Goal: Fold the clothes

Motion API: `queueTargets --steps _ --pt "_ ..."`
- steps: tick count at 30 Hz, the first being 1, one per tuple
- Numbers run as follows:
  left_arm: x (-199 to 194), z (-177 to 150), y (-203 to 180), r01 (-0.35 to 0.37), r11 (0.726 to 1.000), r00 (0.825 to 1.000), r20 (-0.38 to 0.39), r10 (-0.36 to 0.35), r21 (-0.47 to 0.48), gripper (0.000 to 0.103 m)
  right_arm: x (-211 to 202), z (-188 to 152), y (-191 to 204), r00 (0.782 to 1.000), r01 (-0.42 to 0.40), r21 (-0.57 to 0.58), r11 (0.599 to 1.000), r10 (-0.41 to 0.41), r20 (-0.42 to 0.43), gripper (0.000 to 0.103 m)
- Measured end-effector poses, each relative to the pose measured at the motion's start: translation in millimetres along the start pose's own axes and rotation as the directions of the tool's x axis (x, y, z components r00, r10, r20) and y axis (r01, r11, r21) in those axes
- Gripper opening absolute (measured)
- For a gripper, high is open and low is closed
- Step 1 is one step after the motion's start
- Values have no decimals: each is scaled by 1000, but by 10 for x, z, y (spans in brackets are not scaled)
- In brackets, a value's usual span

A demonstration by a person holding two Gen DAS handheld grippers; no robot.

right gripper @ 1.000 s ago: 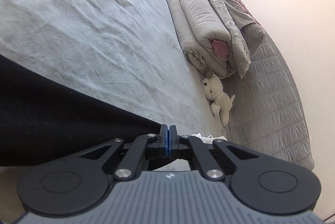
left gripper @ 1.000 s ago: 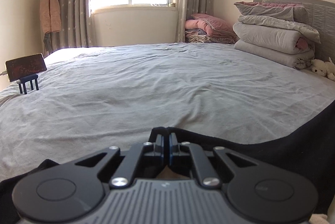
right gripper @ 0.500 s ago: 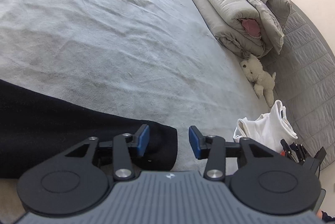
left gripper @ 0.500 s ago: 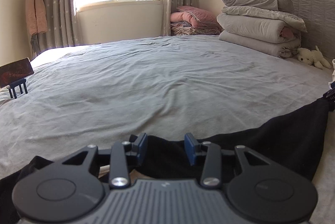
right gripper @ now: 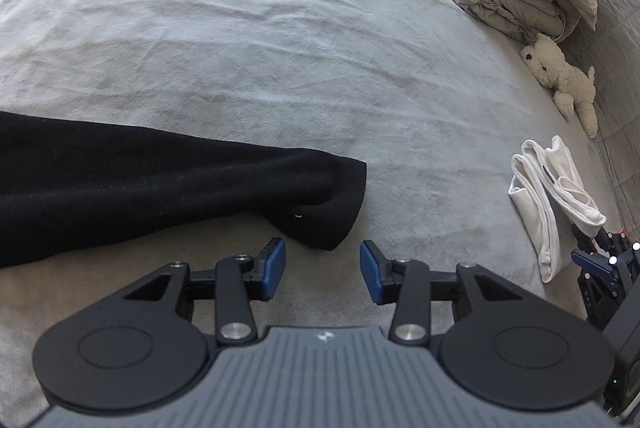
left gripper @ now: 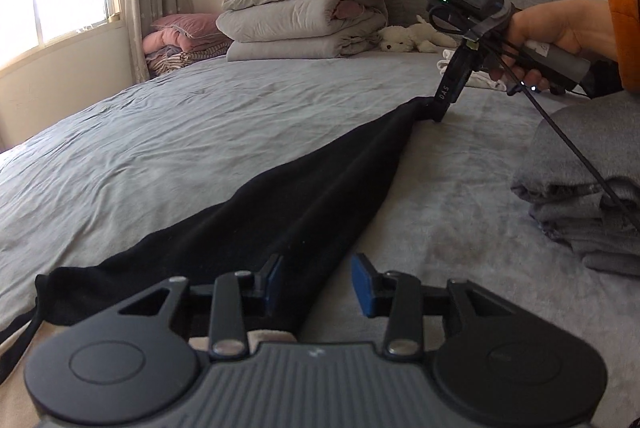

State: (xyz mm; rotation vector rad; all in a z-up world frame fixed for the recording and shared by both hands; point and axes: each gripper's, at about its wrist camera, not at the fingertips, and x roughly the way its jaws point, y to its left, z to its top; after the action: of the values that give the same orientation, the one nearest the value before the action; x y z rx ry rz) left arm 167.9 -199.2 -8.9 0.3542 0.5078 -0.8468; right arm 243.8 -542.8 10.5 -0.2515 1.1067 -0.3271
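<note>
A long black garment (left gripper: pixel 304 195) lies stretched flat on the grey bed (left gripper: pixel 160 131). My left gripper (left gripper: pixel 318 284) is open, its jaws over the garment's near end and holding nothing. In the right wrist view the garment's far end (right gripper: pixel 200 183) lies flat just ahead of my right gripper (right gripper: pixel 322 270), which is open and empty above the sheet. The right gripper (left gripper: pixel 440 113) also shows in the left wrist view, held by a hand at the garment's far tip.
A folded grey pile (left gripper: pixel 584 179) lies at the right. A white folded cloth (right gripper: pixel 548 195) and a white plush toy (right gripper: pixel 564 79) lie near the headboard. Stacked quilts (left gripper: pixel 304 23) stand at the back.
Both grippers were shut on the black garment a second ago, then opened and let it drop flat on the bed. The left gripper has turned right, towards the headboard.
</note>
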Motion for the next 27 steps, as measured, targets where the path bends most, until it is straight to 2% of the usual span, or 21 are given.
queueTargets --steps 5,7,8,9,11,12,13,15,17,19,21,22,23,24,25,26,27 --pt "155 -20 -36 -5 1000 999 -36 5 3 37 114 29 -25 999 -36 14 999 35 24 43" --pt "186 0 -31 -8 1000 999 -41 8 -8 37 163 38 -66 998 -64 42 997 63 31 41" --pt "194 5 -26 -10 1000 999 -44 10 -13 36 183 36 -86 996 -84 58 995 82 34 34" --pt "211 14 -21 -14 1000 999 -47 13 -19 34 199 32 -106 994 -109 76 991 106 38 22" --pt "243 32 -12 -22 999 998 -55 20 -32 23 188 22 -105 991 -128 79 989 124 43 19" --pt "253 46 -15 -25 999 998 -58 23 -30 12 169 20 -91 993 -116 62 991 114 40 17" --pt "264 59 -19 -28 999 998 -62 26 -27 5 141 20 -78 995 -100 41 994 99 33 17" --pt "243 127 -23 -11 1000 997 -82 9 -25 4 82 20 -109 998 -67 7 998 66 22 16" --pt "177 188 15 25 999 998 -60 -27 -35 4 9 11 -192 1000 -27 -25 999 27 14 16" --pt "111 235 99 94 993 994 -52 -98 -70 4 -35 -7 -288 1000 5 -55 998 -5 -8 16" --pt "109 242 177 166 980 982 -76 -175 -111 4 -33 -36 -336 999 -10 -59 998 7 -43 16" --pt "181 220 195 213 969 964 -135 -229 -122 5 -21 -54 -340 998 -17 -64 998 13 -64 16" --pt "231 199 187 223 967 957 -162 -242 -127 6 -7 -70 -320 997 -20 -76 997 14 -82 19" --pt "250 168 175 220 968 957 -168 -239 -124 6 -10 -82 -300 997 -16 -83 996 9 -81 25" --pt "234 145 160 215 968 961 -149 -233 -127 12 -34 -90 -279 998 -7 -89 996 1 -68 29" --pt "217 142 163 219 966 962 -138 -237 -136 17 -71 -90 -260 999 2 -92 996 -7 -50 39" --pt "172 151 182 227 960 964 -105 -246 -163 28 -114 -86 -240 999 5 -95 995 -8 -31 44"
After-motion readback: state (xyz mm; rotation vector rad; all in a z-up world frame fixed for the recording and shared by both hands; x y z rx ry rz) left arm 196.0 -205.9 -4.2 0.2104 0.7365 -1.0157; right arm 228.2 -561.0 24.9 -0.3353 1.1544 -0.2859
